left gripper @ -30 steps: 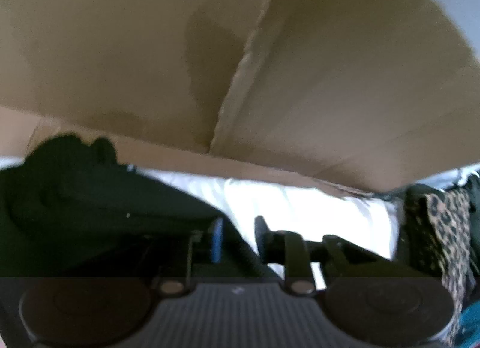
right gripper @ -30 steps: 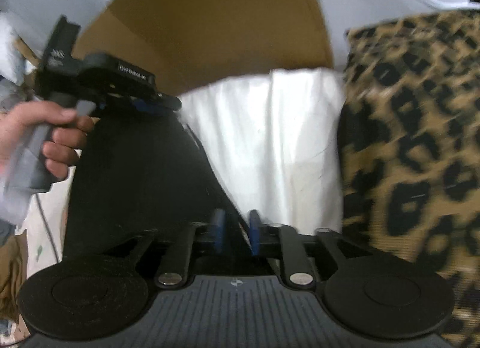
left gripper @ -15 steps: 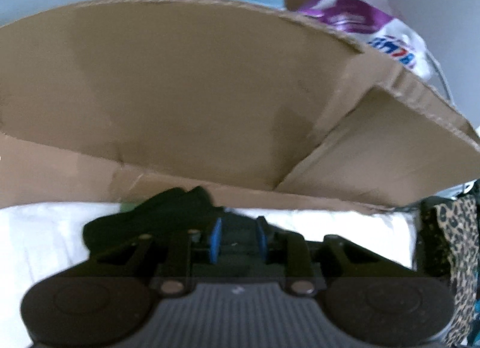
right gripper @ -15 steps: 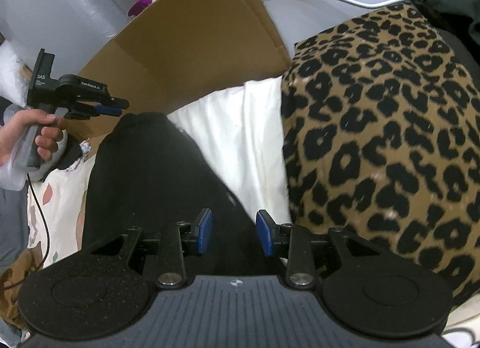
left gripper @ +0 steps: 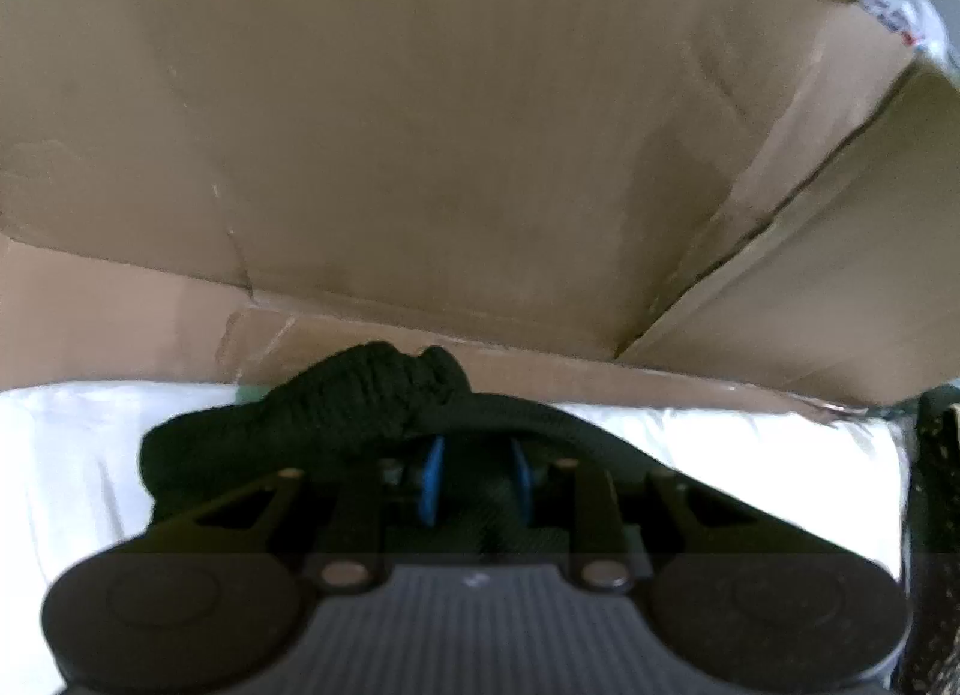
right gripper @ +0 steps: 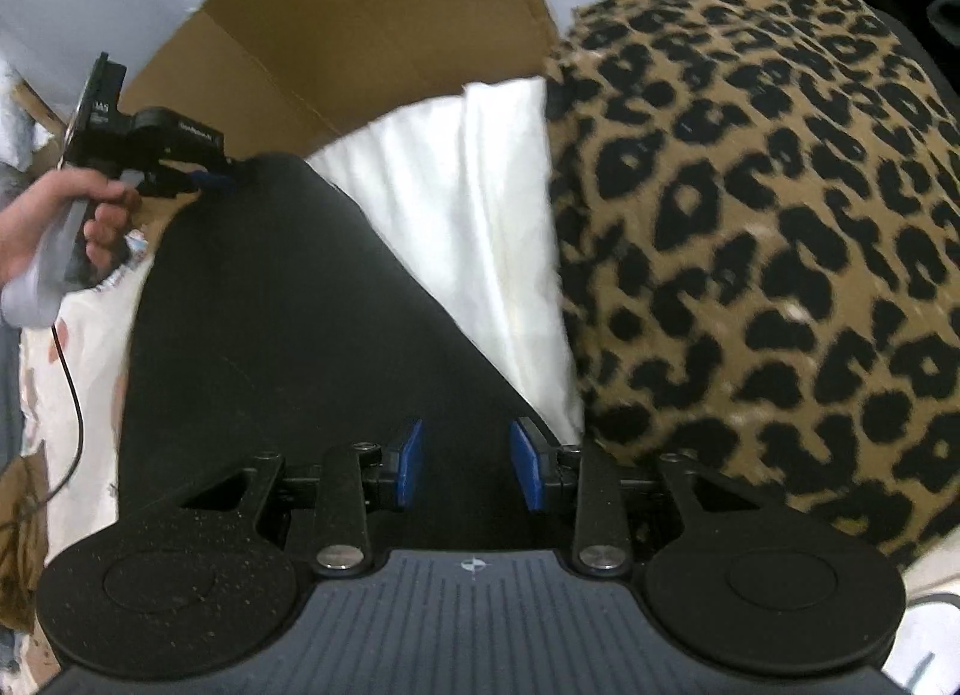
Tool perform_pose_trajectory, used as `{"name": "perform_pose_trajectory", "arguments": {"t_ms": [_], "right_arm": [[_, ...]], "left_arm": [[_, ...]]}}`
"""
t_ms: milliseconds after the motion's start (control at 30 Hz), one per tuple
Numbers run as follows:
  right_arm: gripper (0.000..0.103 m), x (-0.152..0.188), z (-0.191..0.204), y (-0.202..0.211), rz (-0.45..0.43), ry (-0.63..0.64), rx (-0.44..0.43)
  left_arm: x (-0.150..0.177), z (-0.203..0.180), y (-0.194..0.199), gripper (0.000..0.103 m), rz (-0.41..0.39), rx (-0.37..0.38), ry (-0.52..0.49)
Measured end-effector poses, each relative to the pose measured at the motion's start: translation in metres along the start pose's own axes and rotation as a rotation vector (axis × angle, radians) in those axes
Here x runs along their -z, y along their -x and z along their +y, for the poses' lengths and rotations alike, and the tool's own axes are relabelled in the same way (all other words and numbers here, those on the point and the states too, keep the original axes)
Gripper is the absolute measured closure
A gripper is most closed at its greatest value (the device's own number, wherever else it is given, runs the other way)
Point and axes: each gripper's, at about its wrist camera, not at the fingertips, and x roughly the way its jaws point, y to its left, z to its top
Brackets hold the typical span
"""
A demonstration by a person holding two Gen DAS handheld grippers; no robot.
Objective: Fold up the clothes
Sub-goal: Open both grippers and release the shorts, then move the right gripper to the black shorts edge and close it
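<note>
A black garment point(right gripper: 288, 323) stretches flat between my two grippers over the bed. The right gripper point(right gripper: 468, 461) holds its near end, and black cloth fills the gap between the blue pads. The garment's far corner is in my left gripper point(right gripper: 210, 179), which a hand point(right gripper: 36, 227) holds at the upper left of the right wrist view. Seen from the left wrist, the left gripper point(left gripper: 474, 479) is shut on a bunched wad of the black garment point(left gripper: 336, 401). The garment's right edge runs straight from one gripper to the other.
A leopard-print fabric mound point(right gripper: 750, 245) rises close on the right. White bedding point(right gripper: 480, 215) lies under the garment. A large cardboard sheet point(left gripper: 480, 125) stands just behind the left gripper. A thin cable point(right gripper: 72, 395) hangs at the left over a patterned sheet point(right gripper: 54, 383).
The garment's edge has pulled straight between the grippers. The left gripper has moved nearer the cardboard, which now hides the bottle behind it. The leopard fabric looms larger in the right view.
</note>
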Motion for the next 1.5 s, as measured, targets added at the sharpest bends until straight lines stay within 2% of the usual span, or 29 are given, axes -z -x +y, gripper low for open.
{"name": "perform_pose_trajectory", "arguments": {"t_ms": [167,367,467,567,800,1033,1200,1500], "right_arm": [[0.066,0.011,-0.010,0.009,0.006,-0.006,0.007],[0.068,0.019,-0.016,0.026,0.009,-0.019,0.005],[0.067,0.025,-0.020,0.039,0.007,-0.034,-0.003],[0.067,0.030,-0.023,0.054,-0.003,-0.029,-0.004],[0.067,0.039,-0.045,0.084,-0.038,-0.089,0.044],[0.066,0.052,-0.059,0.087,-0.032,-0.157,0.050],[0.066,0.058,-0.055,0.082,-0.025,-0.177,0.044],[0.066,0.055,-0.046,0.081,-0.049,-0.163,0.063]], "left_arm": [[0.003,-0.004,-0.005,0.076,-0.005,-0.013,-0.013],[0.000,0.001,0.014,0.076,0.007,-0.001,-0.024],[0.000,0.001,0.003,0.076,0.004,0.007,-0.047],[0.004,-0.001,0.016,0.076,0.003,0.014,-0.079],[0.031,0.000,0.031,0.076,0.018,0.036,-0.158],[0.064,0.006,0.033,0.076,0.043,0.037,-0.191],[0.080,0.006,0.026,0.077,0.066,0.031,-0.189],[0.105,-0.013,0.017,0.081,0.099,0.072,-0.231]]}}
